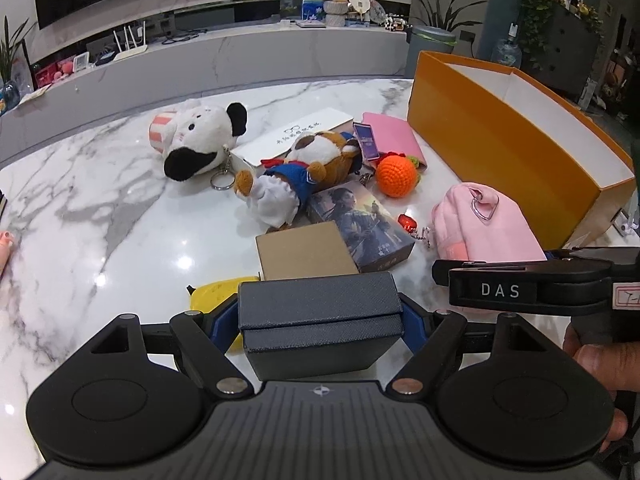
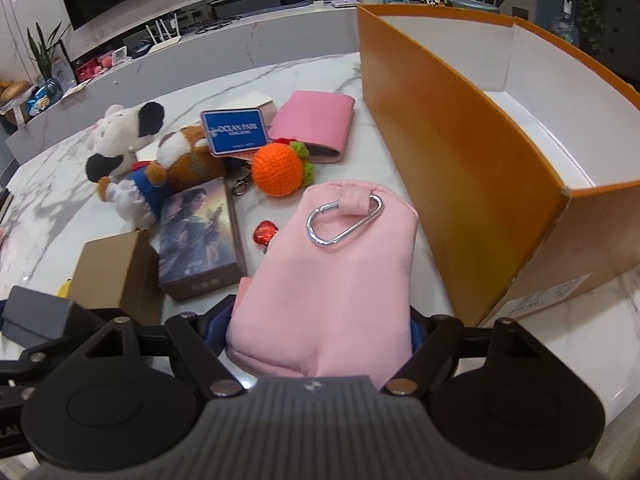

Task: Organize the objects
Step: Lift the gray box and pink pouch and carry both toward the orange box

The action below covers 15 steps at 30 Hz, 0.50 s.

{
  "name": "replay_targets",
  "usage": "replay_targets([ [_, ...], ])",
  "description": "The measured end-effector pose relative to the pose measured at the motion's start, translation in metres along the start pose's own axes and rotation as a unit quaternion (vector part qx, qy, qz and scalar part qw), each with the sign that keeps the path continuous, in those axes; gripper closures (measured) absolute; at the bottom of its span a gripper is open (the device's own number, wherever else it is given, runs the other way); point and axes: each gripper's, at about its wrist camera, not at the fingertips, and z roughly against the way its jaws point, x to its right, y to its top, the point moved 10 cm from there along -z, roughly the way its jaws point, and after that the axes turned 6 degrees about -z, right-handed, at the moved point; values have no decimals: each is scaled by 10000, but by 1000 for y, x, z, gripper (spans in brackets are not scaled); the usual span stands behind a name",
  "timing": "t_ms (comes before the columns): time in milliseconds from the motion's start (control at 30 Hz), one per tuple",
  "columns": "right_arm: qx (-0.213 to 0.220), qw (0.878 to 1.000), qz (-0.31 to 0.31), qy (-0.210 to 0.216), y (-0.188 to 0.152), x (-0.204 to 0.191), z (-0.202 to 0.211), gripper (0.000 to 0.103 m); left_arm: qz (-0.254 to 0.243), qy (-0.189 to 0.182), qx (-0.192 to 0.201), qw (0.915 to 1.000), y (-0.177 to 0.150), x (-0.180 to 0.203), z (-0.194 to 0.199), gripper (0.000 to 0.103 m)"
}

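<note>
While the left gripper (image 1: 320, 316) is clamping a dark grey box (image 1: 320, 312), only the right wrist view is showing the orange box's (image 2: 460, 152) bare white floor. The right gripper (image 2: 320, 332) is pinching the pink pouch (image 2: 332, 272) just beside that box's near wall; open marble table (image 1: 100, 200) is lying leftward.

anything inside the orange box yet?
The orange box shows only bare white floor and inner walls where visible. Its near orange wall hides the floor strip just behind it, so that part can't be confirmed.

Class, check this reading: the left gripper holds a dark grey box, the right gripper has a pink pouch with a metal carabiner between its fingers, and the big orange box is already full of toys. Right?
One thing is wrong: the orange box is empty, its white inside bare in the right wrist view. The left gripper does hold the dark grey box, and the pink pouch with its carabiner sits between the right gripper's fingers.
</note>
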Motion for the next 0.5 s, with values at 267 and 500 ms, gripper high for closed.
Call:
replay_targets([
  [267, 170, 9995, 109, 224, 9, -10, 25, 23, 103, -51, 11, 9999, -5, -5, 11, 12],
  [500, 321, 9981, 230, 466, 19, -12, 51, 23, 463, -20, 184, 9988, 5, -15, 31, 12],
])
